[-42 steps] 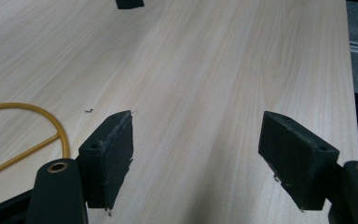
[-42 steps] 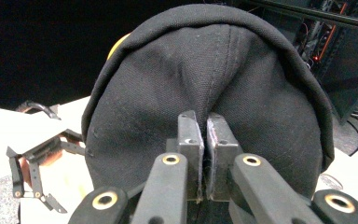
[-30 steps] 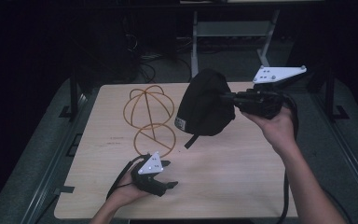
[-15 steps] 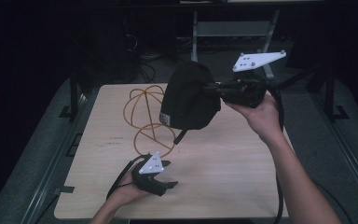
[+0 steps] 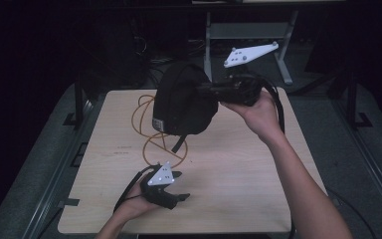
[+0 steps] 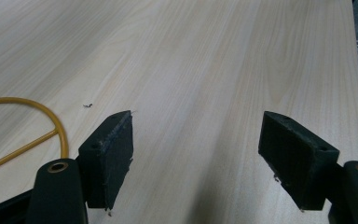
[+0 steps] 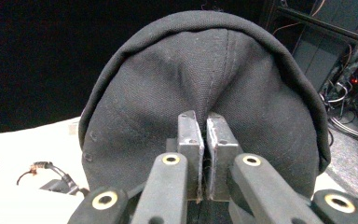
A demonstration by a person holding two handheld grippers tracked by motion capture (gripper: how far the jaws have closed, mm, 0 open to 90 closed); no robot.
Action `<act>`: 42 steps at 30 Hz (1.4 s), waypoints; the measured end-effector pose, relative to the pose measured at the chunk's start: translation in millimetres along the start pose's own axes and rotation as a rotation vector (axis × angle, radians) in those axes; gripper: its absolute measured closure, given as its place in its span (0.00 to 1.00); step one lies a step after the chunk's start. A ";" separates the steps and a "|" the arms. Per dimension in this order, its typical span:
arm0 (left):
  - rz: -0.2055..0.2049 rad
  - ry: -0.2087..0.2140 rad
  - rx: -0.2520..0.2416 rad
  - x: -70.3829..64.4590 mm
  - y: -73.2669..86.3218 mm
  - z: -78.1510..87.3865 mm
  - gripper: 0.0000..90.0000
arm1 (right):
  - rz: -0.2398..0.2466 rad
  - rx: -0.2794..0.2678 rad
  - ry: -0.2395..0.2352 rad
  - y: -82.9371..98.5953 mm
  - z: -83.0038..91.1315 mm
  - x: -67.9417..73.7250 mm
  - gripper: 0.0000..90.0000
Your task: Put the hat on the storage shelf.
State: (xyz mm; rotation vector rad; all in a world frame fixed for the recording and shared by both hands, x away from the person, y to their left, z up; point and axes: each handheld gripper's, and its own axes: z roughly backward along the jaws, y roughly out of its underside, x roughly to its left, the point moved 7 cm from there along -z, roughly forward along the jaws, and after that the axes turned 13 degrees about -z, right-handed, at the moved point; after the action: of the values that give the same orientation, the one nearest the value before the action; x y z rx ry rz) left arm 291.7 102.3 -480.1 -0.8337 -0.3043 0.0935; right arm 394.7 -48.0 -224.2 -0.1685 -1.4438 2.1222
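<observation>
Black cap [image 5: 184, 102] — pinched in right hand-held gripper [image 7: 204, 140] | left hand-held gripper [image 6: 196, 154] — wide open, empty, over table [image 6: 205, 60]

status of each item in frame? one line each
black cap: lifted off the table, pinched at its fabric.
right gripper: shut on the black cap.
left gripper: open, holding nothing, low over the table.
orange wire stand: on the table, bare.
</observation>
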 end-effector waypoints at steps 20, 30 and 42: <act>-0.003 0.006 -0.007 0.1 -1.9 -1.4 0.29 | -0.011 0.087 -0.036 -30.1 -66.8 -1.8 0.96; -0.016 0.009 -0.005 0.7 -3.0 -5.4 0.29 | -0.038 0.148 -0.020 -38.6 -102.5 -6.4 0.96; -0.031 0.014 -0.010 -3.5 -5.3 -6.2 0.29 | -0.064 0.212 0.034 -26.7 -165.8 2.5 0.81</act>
State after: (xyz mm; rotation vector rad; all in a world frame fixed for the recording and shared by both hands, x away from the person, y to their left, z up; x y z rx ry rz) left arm 290.1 93.6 -480.9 -0.8390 -0.3040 0.0574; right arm 469.4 95.9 -268.3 -0.0762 -1.1802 2.1913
